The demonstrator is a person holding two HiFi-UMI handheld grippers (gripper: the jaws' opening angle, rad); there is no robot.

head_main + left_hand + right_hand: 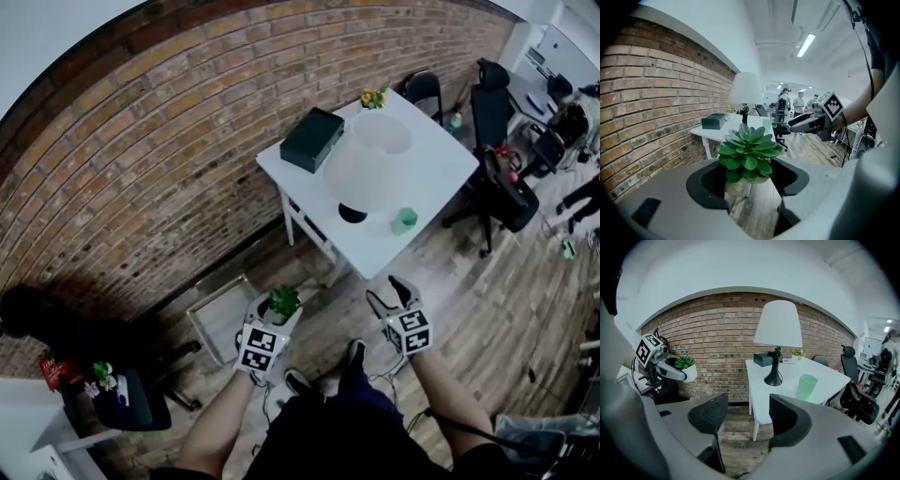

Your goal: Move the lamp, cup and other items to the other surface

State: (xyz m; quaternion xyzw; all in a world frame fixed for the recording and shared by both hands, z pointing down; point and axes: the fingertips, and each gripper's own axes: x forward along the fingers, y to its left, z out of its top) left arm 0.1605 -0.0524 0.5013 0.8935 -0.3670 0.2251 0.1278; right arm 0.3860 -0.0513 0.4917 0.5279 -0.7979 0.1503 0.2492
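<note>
Between the left hand-held gripper's [750, 183] jaws sits a potted succulent [749, 150], clamped. Right hand-held gripper [743, 420] gapes empty. Lamp [778, 326] & cup [806, 386] are on the bench [436, 164]. Prob. mid-carry; next needs an upright set-down.

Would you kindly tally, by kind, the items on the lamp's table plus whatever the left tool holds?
Lamp: 1
Cup: 1
Box: 1
Plants: 2, flowering plant and succulent
Total: 5
</note>
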